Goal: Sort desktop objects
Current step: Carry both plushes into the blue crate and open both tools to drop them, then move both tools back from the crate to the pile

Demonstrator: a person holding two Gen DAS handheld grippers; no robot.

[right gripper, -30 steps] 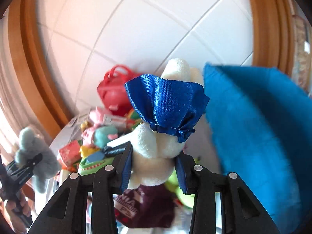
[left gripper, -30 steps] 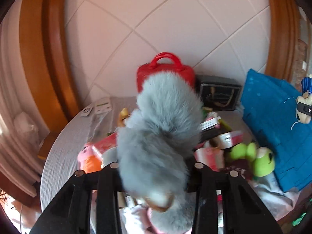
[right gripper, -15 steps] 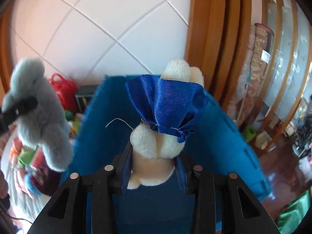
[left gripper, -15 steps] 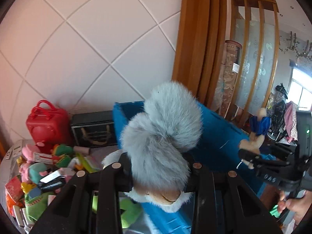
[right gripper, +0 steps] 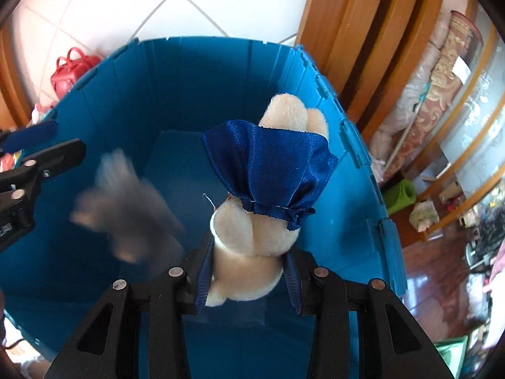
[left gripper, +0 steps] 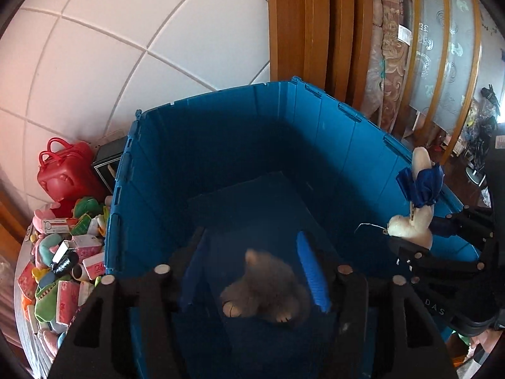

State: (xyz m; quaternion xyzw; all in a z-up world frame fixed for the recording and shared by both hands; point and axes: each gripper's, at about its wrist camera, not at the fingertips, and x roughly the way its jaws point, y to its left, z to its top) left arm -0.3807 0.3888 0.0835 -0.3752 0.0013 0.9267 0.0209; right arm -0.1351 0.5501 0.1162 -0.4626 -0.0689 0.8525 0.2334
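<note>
The left gripper (left gripper: pixel 255 271) is seen with its jaws opening above a blue bin (left gripper: pixel 221 120), and the grey plush toy (left gripper: pixel 265 287) lies free between and below the pads, blurred in the right wrist view at the middle left of the frame, so it is judged to be dropping into the bin rather than held. The right gripper (right gripper: pixel 246 271) is narrowed on a cream plush toy (right gripper: pixel 249 240) with a blue satin skirt (right gripper: pixel 268 173), the pads pressing into its lower body at the bottom centre of that frame while its head stands up over the bin. Both toys are judged light, soft and easily squashed, not fragile and not slippery, since the pile gives under the pads; a fall into the bin should do them no harm. The cream toy is best taken by the stuffed body, as it is now, because the satin skirt would probably slide and crease, and a loose thread by the neck could snag. A heap of small toys and boxes (left gripper: pixel 66 252) remains at the lower left of the left wrist view, beside a red case (left gripper: pixel 66 173)
</note>
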